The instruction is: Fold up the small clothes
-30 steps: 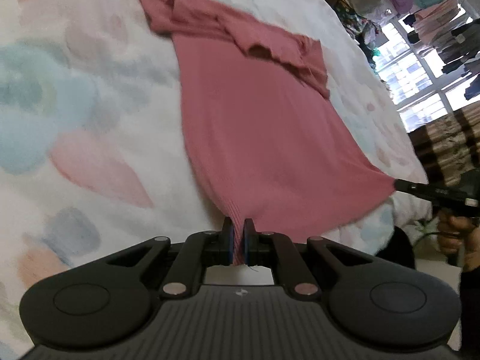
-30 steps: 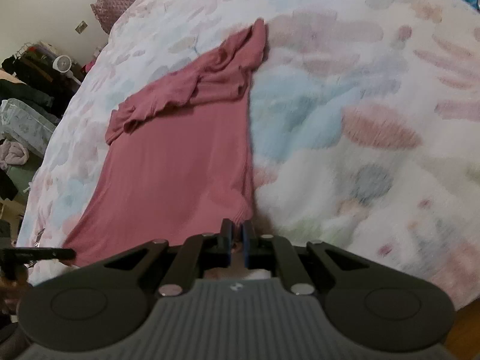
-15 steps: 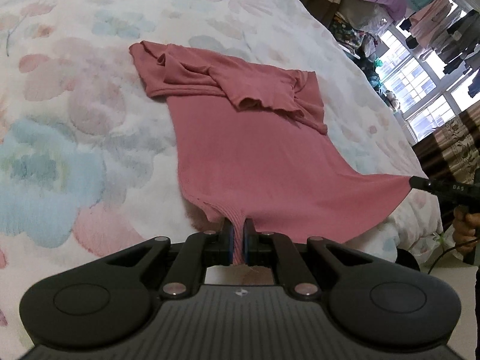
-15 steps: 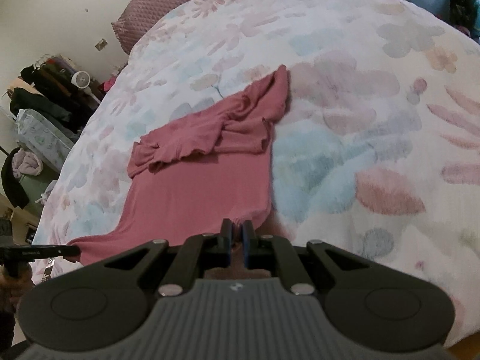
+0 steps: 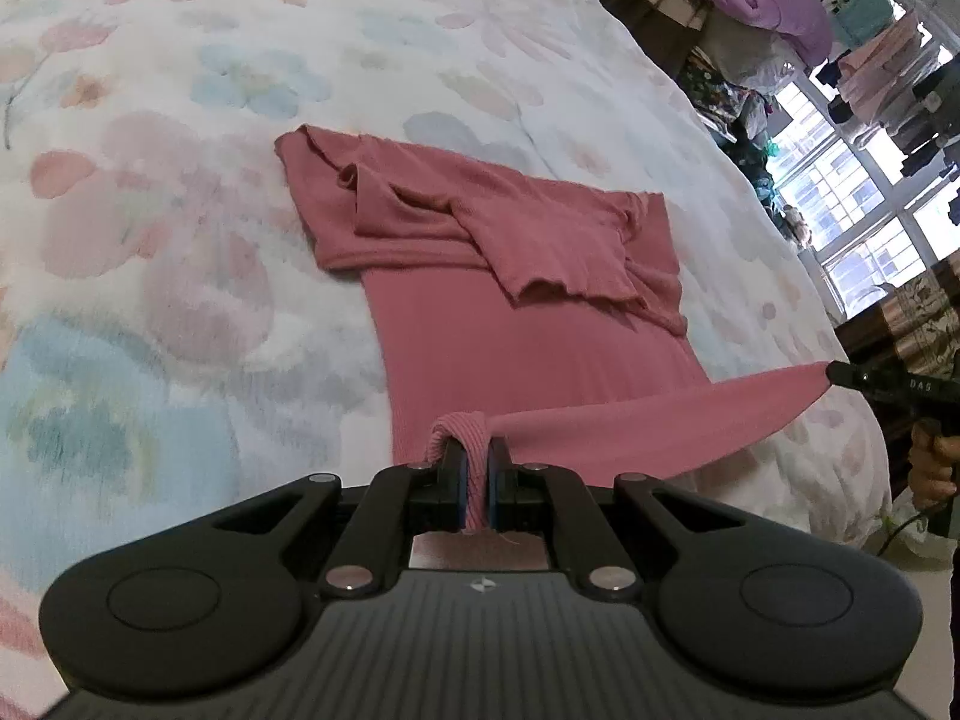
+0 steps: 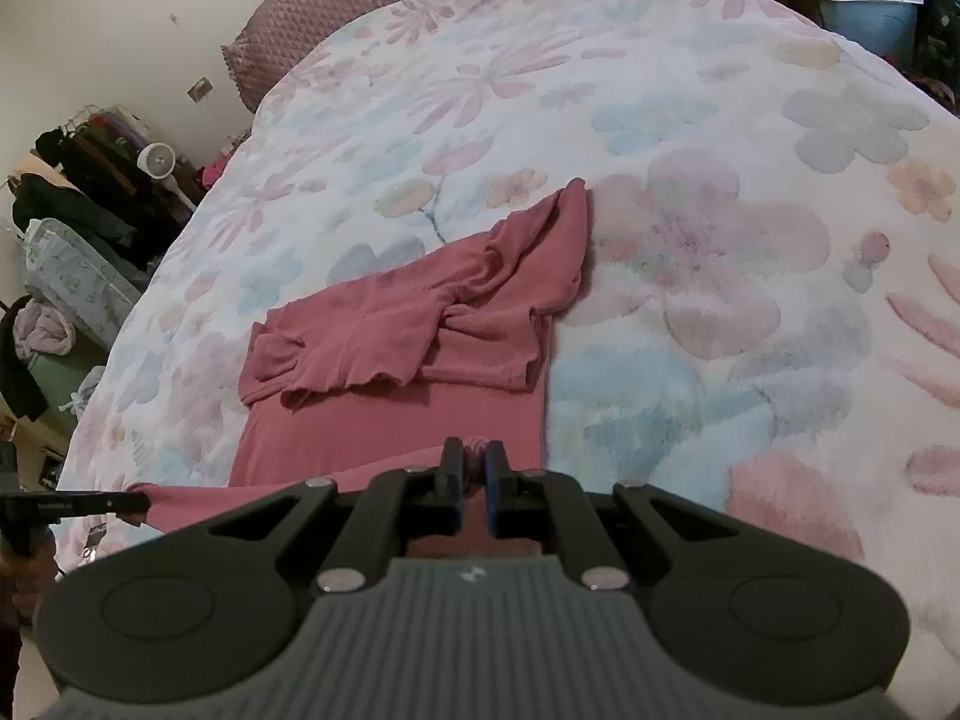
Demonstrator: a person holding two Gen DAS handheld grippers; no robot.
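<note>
Both tongs, left (image 5: 474, 480) and right (image 6: 473, 483), clamp the pink garment's (image 5: 516, 324) hem above the floral bedspread (image 5: 180, 240).

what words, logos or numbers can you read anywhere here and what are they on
"DAS": white letters on the black finger of the right gripper, seen from the left wrist view; anything after them is hidden or blurred.
Small white print on the finger of the left gripper, seen from the right wrist view: too blurred to read.
Small white emblem on the grey body of each gripper: a mark, not letters.
Nothing readable on the pink shirt or the flowered blanket.
</note>
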